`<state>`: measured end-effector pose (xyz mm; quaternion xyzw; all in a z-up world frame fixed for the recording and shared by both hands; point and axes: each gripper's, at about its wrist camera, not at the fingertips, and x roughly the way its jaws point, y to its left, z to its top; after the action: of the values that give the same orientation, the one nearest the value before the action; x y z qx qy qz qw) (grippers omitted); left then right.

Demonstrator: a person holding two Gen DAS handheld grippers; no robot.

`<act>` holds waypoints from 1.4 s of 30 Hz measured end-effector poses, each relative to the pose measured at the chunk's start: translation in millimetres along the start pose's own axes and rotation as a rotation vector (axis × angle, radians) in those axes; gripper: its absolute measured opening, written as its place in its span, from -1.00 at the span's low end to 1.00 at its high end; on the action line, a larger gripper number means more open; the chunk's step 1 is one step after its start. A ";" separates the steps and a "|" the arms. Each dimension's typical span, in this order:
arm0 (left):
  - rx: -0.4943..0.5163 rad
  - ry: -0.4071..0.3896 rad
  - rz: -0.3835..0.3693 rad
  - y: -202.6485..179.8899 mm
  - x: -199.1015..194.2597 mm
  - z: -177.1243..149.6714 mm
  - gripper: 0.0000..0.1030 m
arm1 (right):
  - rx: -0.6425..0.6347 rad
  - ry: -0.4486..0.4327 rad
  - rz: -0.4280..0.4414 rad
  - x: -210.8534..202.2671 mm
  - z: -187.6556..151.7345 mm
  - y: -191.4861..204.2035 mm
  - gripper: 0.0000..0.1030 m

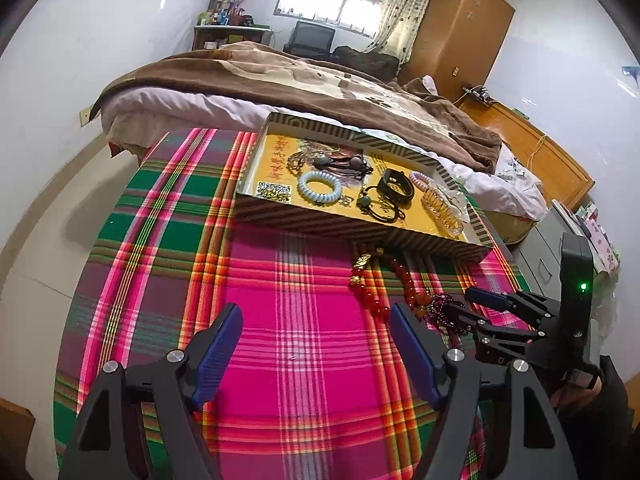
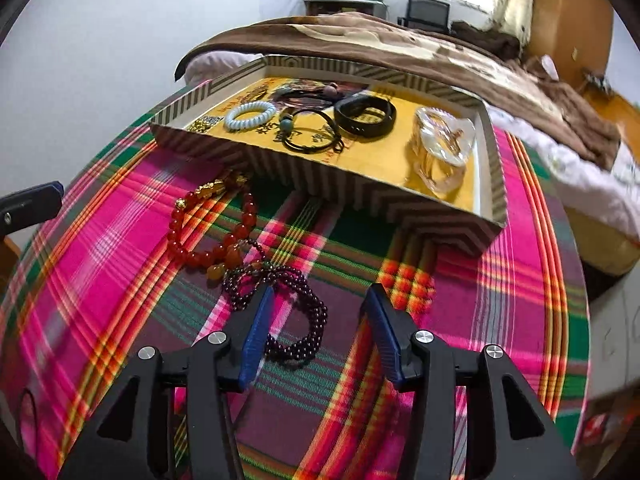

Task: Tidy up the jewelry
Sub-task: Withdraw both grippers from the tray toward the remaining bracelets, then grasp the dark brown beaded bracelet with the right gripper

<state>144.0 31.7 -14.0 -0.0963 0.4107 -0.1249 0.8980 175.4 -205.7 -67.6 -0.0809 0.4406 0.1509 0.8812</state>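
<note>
My left gripper [image 1: 316,344]: fingers apart over bare plaid desk [image 1: 280,280], nothing between. My right gripper [image 2: 320,332]: fingers apart, straddling near side of dark bead bracelet [image 2: 296,320]; pads not pressing on it. Red bead bracelet [image 2: 208,224] lies just beside dark one, both on desk near the front wall of box [image 2: 360,196]. Box holds pale coil band [image 2: 250,115], black strap [image 2: 366,116], clear clip [image 2: 442,142].
</note>
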 end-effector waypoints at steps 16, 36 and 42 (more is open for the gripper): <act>-0.015 0.028 -0.007 3.3 9.7 -3.6 0.46 | -0.050 -0.017 0.039 -1.7 -1.4 16.4 -0.51; 0.028 0.079 -0.005 -20.4 39.7 5.5 0.46 | 0.107 -0.126 -0.004 -54.5 -30.3 -30.9 -0.88; 0.066 0.107 0.000 -37.7 60.8 12.3 0.47 | 0.150 -0.136 -0.016 -61.1 -38.5 -47.5 -0.88</act>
<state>186.2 -21.7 -39.0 -0.0595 0.4540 -0.1433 0.8774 128.0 -272.9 -41.3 -0.0076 0.3890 0.1155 0.9139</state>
